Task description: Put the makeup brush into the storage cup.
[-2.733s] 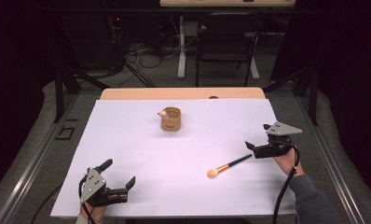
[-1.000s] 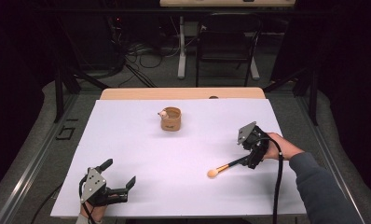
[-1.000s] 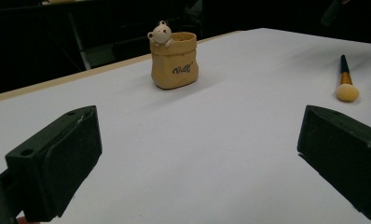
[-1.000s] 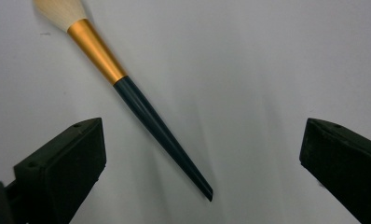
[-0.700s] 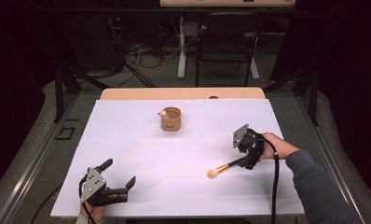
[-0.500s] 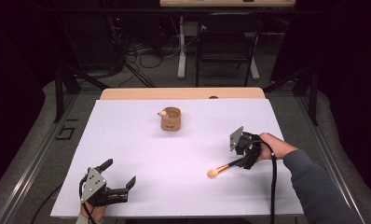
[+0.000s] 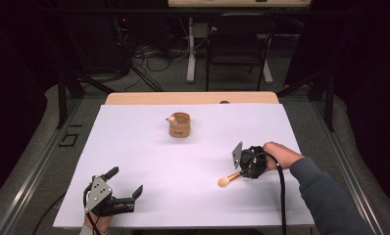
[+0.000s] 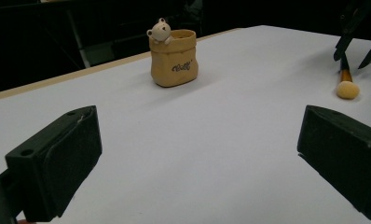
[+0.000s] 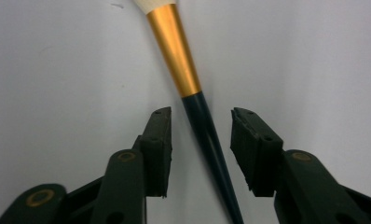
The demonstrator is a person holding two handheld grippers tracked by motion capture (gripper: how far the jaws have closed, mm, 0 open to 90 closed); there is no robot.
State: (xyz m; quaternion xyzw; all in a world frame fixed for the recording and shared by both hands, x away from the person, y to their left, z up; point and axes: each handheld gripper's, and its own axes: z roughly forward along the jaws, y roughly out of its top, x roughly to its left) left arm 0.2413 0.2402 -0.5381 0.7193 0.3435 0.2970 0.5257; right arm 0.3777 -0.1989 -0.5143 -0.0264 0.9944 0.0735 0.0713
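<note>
A makeup brush (image 7: 228,179) with a tan head, gold ferrule and dark handle lies on the white table sheet (image 7: 144,147) at the right. My right gripper (image 7: 243,172) is lowered over its handle. In the right gripper view the dark handle (image 9: 207,135) lies between the two jaws of my right gripper (image 9: 200,140), which stand open on either side without touching it. A tan pouch-shaped holder (image 7: 180,124) with a small bear on its rim stands at the back middle. My left gripper (image 7: 127,188) rests open at the front left; the left gripper view shows the holder (image 8: 174,57) and the brush (image 8: 346,84).
The wooden table edge (image 7: 193,98) shows behind the sheet. A chair (image 7: 238,44), cables and table legs stand on the floor beyond. A metal frame rail (image 7: 31,166) runs along the left side.
My right gripper has moved left and down from the right edge of the sheet onto the brush handle, turning to point along it. The left gripper and the brush have stayed put.
</note>
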